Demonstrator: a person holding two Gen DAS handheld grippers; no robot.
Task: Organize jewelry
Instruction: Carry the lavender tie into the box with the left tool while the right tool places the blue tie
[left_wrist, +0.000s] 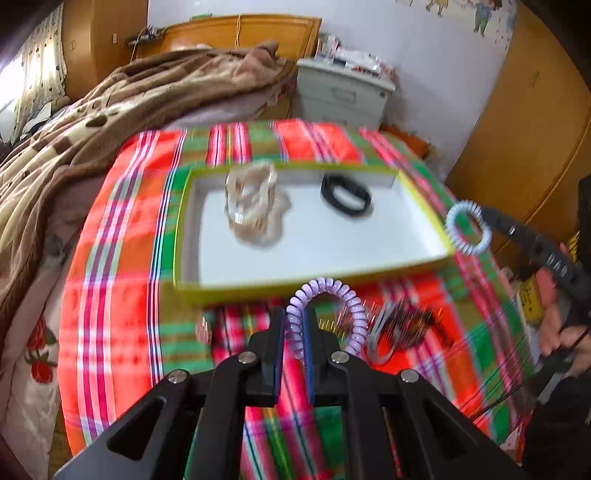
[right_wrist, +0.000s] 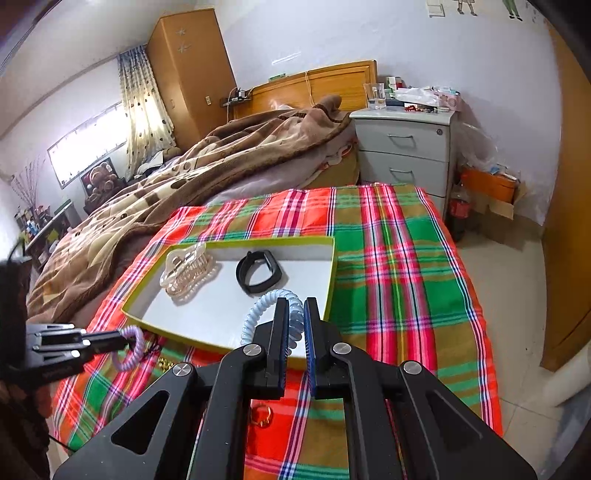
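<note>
Tools (left_wrist: 293, 325) (right_wrist: 295, 321) on coil ties (left_wrist: 354, 314) (right_wrist: 258, 314), lettering illegible.

White walls; grey nightstand (right_wrist: 406, 147) beside wooden bed (right_wrist: 314, 88) (blanket rumpled); bright curtained window (right_wrist: 88, 147).

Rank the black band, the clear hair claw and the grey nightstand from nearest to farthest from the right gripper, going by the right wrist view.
1. Black band, in the tray, just ahead of the right gripper holding the blue coil tie.
2. Clear hair claw, in the tray's left part.
3. Grey nightstand, beyond the plaid cloth, by the wall.
</note>
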